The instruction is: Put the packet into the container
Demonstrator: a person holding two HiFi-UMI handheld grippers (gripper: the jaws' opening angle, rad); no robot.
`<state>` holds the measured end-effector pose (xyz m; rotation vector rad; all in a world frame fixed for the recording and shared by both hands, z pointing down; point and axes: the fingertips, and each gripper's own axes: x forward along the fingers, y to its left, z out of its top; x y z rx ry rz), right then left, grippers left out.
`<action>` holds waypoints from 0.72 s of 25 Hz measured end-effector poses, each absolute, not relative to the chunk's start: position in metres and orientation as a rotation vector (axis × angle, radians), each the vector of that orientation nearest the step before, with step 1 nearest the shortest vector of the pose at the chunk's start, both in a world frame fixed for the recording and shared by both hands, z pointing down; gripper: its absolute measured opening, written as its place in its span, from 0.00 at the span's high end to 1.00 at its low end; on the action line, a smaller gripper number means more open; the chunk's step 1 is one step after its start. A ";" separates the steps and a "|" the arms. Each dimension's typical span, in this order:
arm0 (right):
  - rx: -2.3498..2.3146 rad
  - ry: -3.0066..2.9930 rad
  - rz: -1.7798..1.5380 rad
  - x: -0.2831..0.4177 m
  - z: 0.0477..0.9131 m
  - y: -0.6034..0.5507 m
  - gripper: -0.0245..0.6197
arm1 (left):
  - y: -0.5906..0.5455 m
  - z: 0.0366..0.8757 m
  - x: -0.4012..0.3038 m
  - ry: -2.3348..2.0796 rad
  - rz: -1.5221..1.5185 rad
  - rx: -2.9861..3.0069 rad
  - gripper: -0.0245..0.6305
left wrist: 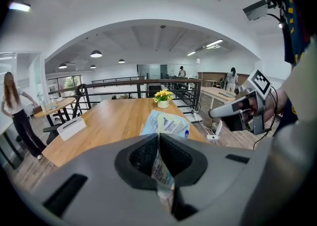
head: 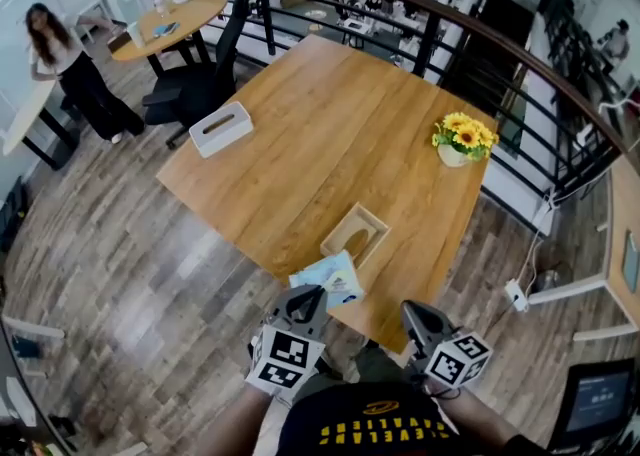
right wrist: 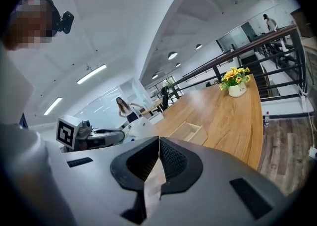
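Observation:
A light-blue and white packet (head: 329,279) sticks out over the near edge of the wooden table (head: 330,134), and my left gripper (head: 309,296) is shut on its near end. In the left gripper view the packet (left wrist: 166,123) rises from between the closed jaws. Just beyond it on the table stands the container (head: 354,234), a small open wooden box that looks empty. My right gripper (head: 414,312) hovers to the right of the packet, off the table's near corner, shut with nothing in it. The right gripper view shows the container (right wrist: 186,132) ahead and the left gripper (right wrist: 94,137) to its left.
A white tissue box (head: 221,128) lies at the table's left edge. A pot of yellow flowers (head: 463,140) stands at the right edge. A black railing (head: 520,94) curves behind the table. A black chair (head: 205,74) and a person (head: 70,64) are far left.

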<state>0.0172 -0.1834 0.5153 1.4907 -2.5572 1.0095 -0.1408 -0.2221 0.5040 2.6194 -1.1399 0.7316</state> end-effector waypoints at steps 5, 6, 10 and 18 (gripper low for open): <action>1.416 -2.593 0.964 0.032 0.512 -0.224 0.95 | -0.260 0.506 -0.122 -1.183 0.729 2.536 0.94; 1.404 -2.599 0.954 0.035 0.512 -0.234 0.95 | -0.267 0.508 -0.117 -1.196 0.729 2.516 0.94; 1.337 -2.623 0.934 0.044 0.520 -0.268 0.95 | -0.292 0.518 -0.102 -1.248 0.712 2.427 0.94; 1.197 -2.563 0.813 0.038 0.560 -0.331 0.95 | -0.322 0.545 -0.090 -1.298 0.694 2.295 0.94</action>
